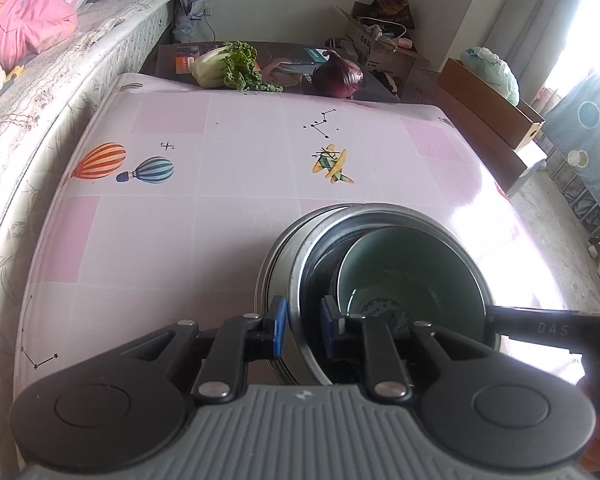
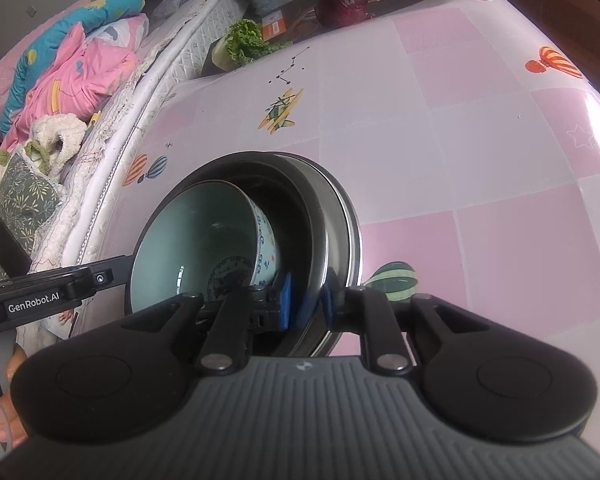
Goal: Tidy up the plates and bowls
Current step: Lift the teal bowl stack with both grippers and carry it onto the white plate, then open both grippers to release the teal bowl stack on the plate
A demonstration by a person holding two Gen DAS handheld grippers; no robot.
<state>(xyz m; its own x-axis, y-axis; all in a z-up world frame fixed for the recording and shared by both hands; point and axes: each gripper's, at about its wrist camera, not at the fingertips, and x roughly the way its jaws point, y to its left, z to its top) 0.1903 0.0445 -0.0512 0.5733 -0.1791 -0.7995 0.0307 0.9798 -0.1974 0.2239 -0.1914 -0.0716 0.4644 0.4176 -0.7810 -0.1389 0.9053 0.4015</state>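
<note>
A steel bowl (image 1: 384, 216) with a dark inside holds a pale green ceramic bowl (image 1: 408, 268) with blue print. It seems nested in a second steel bowl (image 1: 280, 256). My left gripper (image 1: 304, 326) is shut on the steel bowl's near rim, one blue pad outside, one inside. In the right wrist view my right gripper (image 2: 308, 300) is shut on the opposite rim of the same steel bowl (image 2: 332, 200), with the green bowl (image 2: 188, 240) tilted inside. The bowls hang over the pink table (image 1: 220, 200).
A leafy cabbage (image 1: 224, 66) and a purple cabbage (image 1: 338, 74) lie on a dark board at the table's far edge. A bed with pink bedding (image 2: 72, 72) runs along the left side. Cardboard boxes (image 1: 388, 48) stand behind the table.
</note>
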